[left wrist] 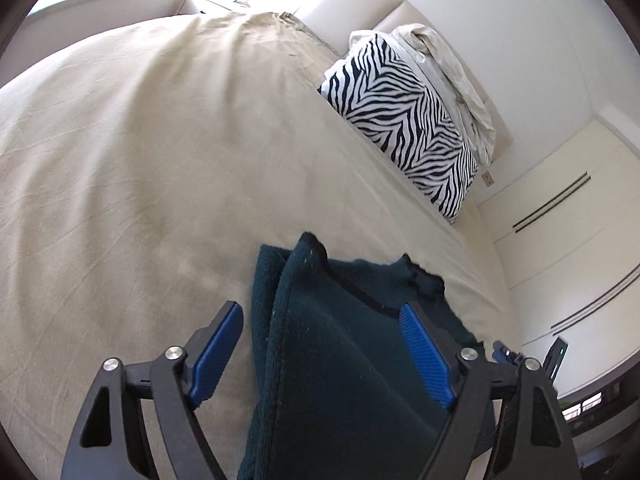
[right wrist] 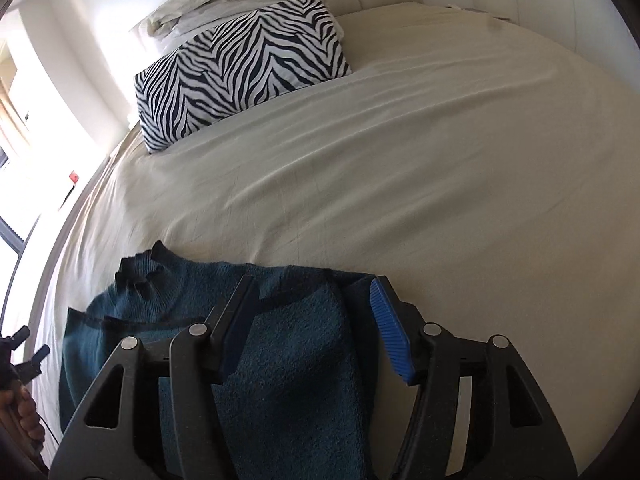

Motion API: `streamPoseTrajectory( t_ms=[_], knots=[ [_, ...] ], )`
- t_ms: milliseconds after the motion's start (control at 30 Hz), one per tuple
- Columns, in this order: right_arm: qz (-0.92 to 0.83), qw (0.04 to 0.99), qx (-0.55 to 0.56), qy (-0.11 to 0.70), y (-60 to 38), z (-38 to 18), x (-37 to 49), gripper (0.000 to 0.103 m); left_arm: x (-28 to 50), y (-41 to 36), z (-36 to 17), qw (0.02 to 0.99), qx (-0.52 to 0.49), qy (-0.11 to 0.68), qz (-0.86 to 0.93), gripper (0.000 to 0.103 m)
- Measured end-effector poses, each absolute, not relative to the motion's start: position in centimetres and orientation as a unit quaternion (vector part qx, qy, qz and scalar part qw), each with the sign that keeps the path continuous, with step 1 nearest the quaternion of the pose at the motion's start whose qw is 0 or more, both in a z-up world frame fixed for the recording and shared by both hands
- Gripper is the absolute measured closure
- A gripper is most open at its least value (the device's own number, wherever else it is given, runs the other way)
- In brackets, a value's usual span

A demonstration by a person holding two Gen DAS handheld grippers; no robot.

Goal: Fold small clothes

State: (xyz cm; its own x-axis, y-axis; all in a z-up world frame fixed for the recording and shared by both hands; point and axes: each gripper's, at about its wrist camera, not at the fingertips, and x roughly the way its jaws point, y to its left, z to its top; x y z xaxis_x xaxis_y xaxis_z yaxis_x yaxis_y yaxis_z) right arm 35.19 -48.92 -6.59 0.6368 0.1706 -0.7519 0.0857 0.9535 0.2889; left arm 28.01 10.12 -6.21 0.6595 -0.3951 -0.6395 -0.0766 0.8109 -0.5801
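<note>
A dark teal knitted garment [left wrist: 344, 344] lies on the beige bed sheet [left wrist: 132, 168], near the sheet's close edge. Its ribbed neck [right wrist: 144, 272] points toward the zebra-print pillow [right wrist: 240, 68] at the head of the bed, and its long axis runs away from both cameras. No containers are seen. The left gripper [left wrist: 322, 316] stands wide, a raised fold of the knit between its blue pads without being pressed. The right gripper [right wrist: 312, 296] stands partly open over another fold, pads apart, gripping nothing. Crumpled white bedding [left wrist: 448, 68] lies behind the pillow.
</note>
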Motion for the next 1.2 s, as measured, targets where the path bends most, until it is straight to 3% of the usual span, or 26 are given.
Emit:
streamPoseTrajectory(
  t_ms=[100, 300, 567, 700, 800, 867, 900, 933, 967, 1100, 1133, 1200],
  knots=[
    [0.021, 0.880, 0.125, 0.457, -47.7, -8.0, 36.0, 0.049, 26.8, 8.6, -7.7, 0.865, -0.261, 0.420, -0.091, 0.036],
    [-0.007, 0.874, 0.090, 0.477, -47.6, -9.8, 36.3, 0.096, 25.6, 7.8, -10.5, 0.857, -0.247, 0.444, -0.085, 0.056],
    [-0.039, 0.893, 0.078, 0.442, -48.0, -8.0, 35.3, 0.098, 24.3, 7.6, -11.3, 0.867, -0.232, 0.436, -0.072, 0.066],
    [-0.052, 0.880, 0.065, 0.467, -48.0, -9.8, 35.5, 0.098, 23.2, 7.5, -11.3, 0.872, -0.223, 0.430, -0.067, 0.068],
    [-0.052, 0.879, 0.072, 0.468, -48.2, -10.1, 35.4, 0.095, 22.6, 7.1, -9.8, 0.883, -0.199, 0.421, -0.060, 0.067],
    [-0.047, 0.883, 0.088, 0.459, -48.2, -9.1, 34.7, 0.084, 22.5, 7.0, -8.5, 0.895, -0.179, 0.404, -0.058, 0.059],
    [-0.041, 0.886, 0.096, 0.452, -48.2, -8.6, 34.1, 0.070, 22.7, 7.0, -8.1, 0.898, -0.174, 0.399, -0.058, 0.057],
    [-0.035, 0.891, 0.106, 0.441, -48.1, -8.0, 33.4, 0.048, 23.0, 7.2, -7.9, 0.899, -0.176, 0.398, -0.058, 0.055],
    [-0.031, 0.897, 0.116, 0.426, -48.1, -7.4, 32.5, 0.041, 23.4, 7.5, -7.9, 0.897, -0.182, 0.399, -0.056, 0.055],
    [-0.016, 0.908, 0.127, 0.400, -47.4, -6.0, 29.1, 0.038, 24.6, 7.8, -8.7, 0.892, -0.188, 0.409, -0.051, 0.057],
    [-0.009, 0.906, 0.131, 0.401, -47.3, -5.9, 28.2, 0.038, 24.7, 7.6, -8.9, 0.890, -0.186, 0.413, -0.053, 0.064],
    [-0.002, 0.901, 0.130, 0.413, -46.9, -6.2, 26.7, 0.038, 24.8, 7.3, -9.0, 0.890, -0.176, 0.417, -0.052, 0.068]
  ],
)
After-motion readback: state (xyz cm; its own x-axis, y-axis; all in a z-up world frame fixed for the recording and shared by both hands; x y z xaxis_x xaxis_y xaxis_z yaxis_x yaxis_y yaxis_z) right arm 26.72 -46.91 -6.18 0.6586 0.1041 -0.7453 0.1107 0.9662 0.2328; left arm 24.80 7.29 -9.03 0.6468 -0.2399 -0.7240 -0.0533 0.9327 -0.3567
